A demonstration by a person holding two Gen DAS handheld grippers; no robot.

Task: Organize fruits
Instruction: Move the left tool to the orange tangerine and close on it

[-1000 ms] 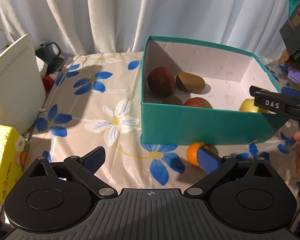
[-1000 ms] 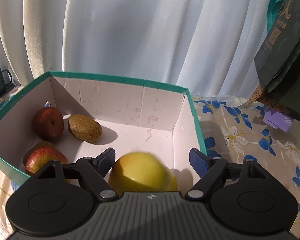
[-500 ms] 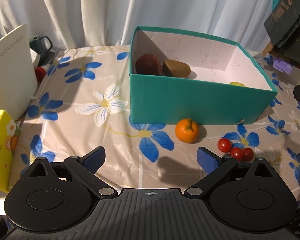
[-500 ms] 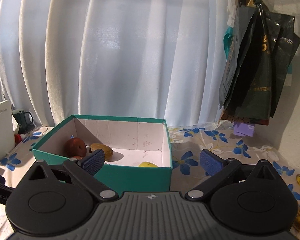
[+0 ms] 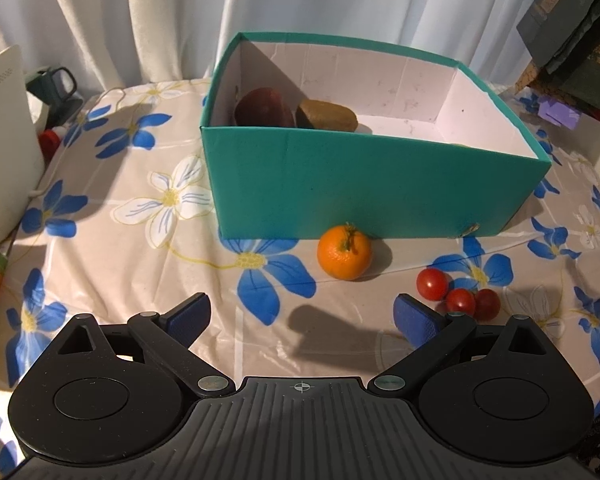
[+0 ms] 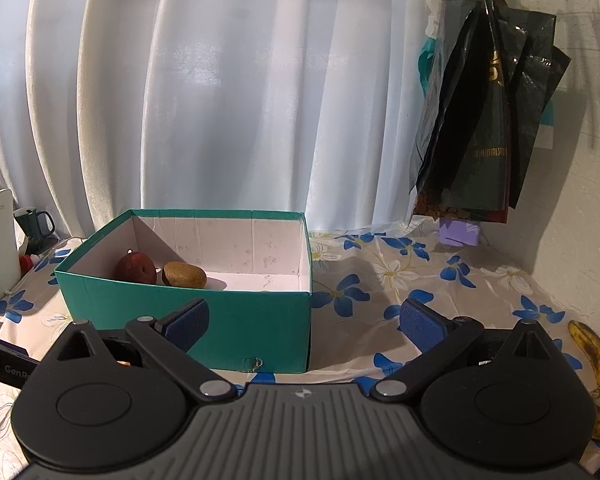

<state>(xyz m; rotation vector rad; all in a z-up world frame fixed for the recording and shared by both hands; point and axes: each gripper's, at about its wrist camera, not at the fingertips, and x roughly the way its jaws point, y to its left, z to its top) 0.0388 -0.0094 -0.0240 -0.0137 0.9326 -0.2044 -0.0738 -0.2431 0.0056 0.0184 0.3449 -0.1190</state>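
white curtains back a flowered tablecloth (image 5: 148, 168); left gripper (image 5: 302, 316) hangs open and empty short of the tangerine (image 5: 344, 252) beside the teal box (image 5: 364, 188); right gripper (image 6: 304, 320) open too; best centre both pads round it before squeezing gently.

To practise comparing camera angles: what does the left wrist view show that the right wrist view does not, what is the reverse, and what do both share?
Only the left wrist view shows the orange and three cherry tomatoes on the tablecloth in front of the box. Only the right wrist view shows the spotted banana at the table's right edge. Both show the teal box holding a red apple and a kiwi, plus the curtain and hanging dark bags.
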